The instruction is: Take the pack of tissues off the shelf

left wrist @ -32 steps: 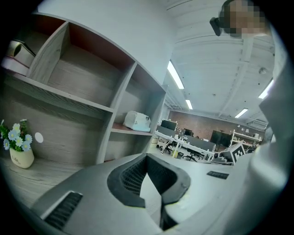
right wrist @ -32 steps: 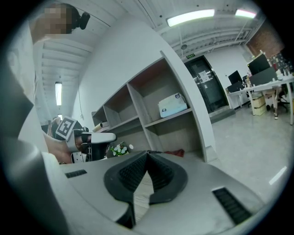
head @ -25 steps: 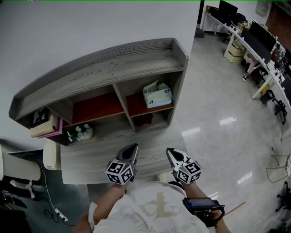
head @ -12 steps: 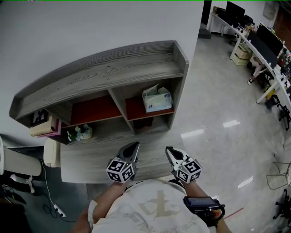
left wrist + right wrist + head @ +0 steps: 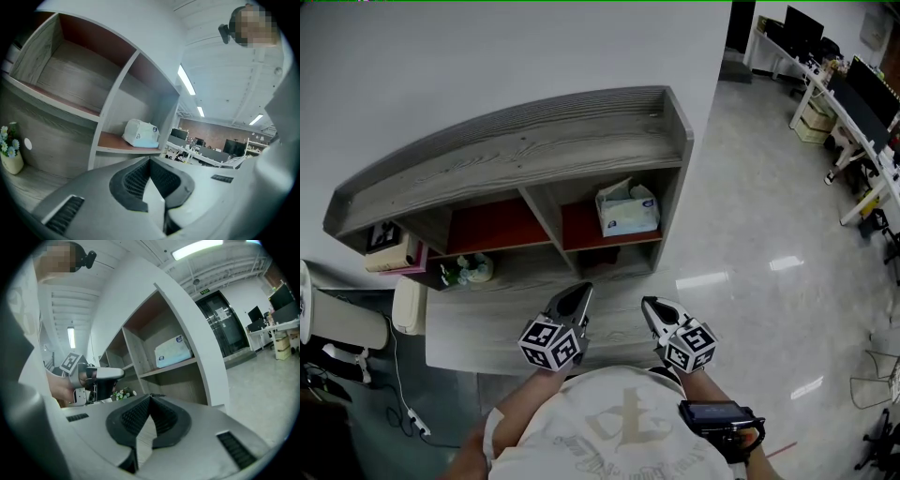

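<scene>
The pack of tissues [image 5: 626, 208], white and pale blue, lies on the red board of the shelf's [image 5: 534, 141] right compartment. In the left gripper view the tissue pack [image 5: 140, 133] is ahead and slightly left. In the right gripper view the pack [image 5: 173, 351] sits up on that board. My left gripper [image 5: 579, 293] and right gripper [image 5: 650, 307] hover side by side over the grey desk top [image 5: 487, 323], well short of the shelf. Both are shut with nothing between their jaws. The left gripper [image 5: 96, 378] also shows in the right gripper view.
A small pot of flowers [image 5: 467, 270] stands at the back of the desk below the left compartment. Books and a pink box [image 5: 394, 255] sit at the shelf's far left. A white chair [image 5: 342, 328] is at the left. Office desks with monitors [image 5: 853, 103] line the shiny floor at the right.
The head view has shifted a little, so the shelf sits slightly further right in frame. Both grippers stay shut in nearly the same place over the desk.
</scene>
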